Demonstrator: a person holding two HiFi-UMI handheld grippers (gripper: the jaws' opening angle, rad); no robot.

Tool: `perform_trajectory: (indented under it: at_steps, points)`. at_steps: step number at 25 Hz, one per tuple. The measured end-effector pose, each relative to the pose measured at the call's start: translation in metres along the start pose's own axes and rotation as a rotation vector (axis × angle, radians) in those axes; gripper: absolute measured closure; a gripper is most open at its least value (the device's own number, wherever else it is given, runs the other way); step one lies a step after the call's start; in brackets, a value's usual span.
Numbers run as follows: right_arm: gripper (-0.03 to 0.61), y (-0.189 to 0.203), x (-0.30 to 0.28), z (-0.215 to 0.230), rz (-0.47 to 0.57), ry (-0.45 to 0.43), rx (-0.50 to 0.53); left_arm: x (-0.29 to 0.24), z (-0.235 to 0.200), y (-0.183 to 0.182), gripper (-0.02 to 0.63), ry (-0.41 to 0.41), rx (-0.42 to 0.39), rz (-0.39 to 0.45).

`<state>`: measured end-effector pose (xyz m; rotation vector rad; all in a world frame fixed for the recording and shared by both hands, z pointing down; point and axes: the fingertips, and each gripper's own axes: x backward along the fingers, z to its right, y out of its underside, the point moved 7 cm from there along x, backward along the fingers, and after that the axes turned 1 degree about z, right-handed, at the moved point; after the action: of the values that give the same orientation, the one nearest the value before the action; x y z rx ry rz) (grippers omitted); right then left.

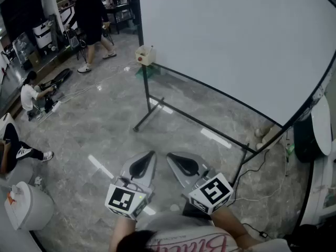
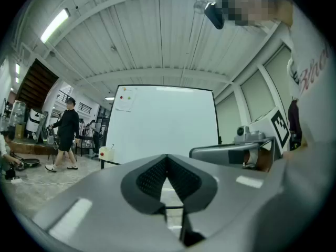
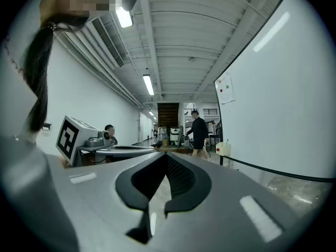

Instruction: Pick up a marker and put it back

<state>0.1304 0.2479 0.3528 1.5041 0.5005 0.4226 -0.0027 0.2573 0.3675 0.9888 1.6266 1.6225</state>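
Note:
A small cream box with a red dot hangs at the left end of the whiteboard's rail; I cannot make out a marker for certain. Both grippers are held low by the person's body, well short of the board. My left gripper is shut, its pads meeting at the tip with nothing between them. Beside it, my right gripper is shut and empty too. The left gripper view shows its own closed tip, the box and the board ahead. In the right gripper view the closed tip points along the board toward the box.
The board's black stand legs and a cable lie on the marble floor. A person in black walks at the far left, another crouches by the wall. A white bin stands at the near left.

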Motion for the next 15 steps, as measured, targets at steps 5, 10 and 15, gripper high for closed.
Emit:
perform_trajectory:
  at_steps: [5,10,15]
  points:
    - [0.578,-0.002,-0.012,0.008,0.025,-0.009,-0.007,-0.008,-0.011,-0.002,0.614,-0.034,0.006,-0.006]
    - [0.578,-0.012,-0.019,0.020,0.049,-0.010,0.014,-0.024,-0.019,-0.011,0.614,-0.058,-0.011,0.019]
    - [0.578,-0.010,-0.013,0.027,0.050,-0.006,0.004,-0.035,-0.012,-0.011,0.614,-0.063,-0.035,0.008]
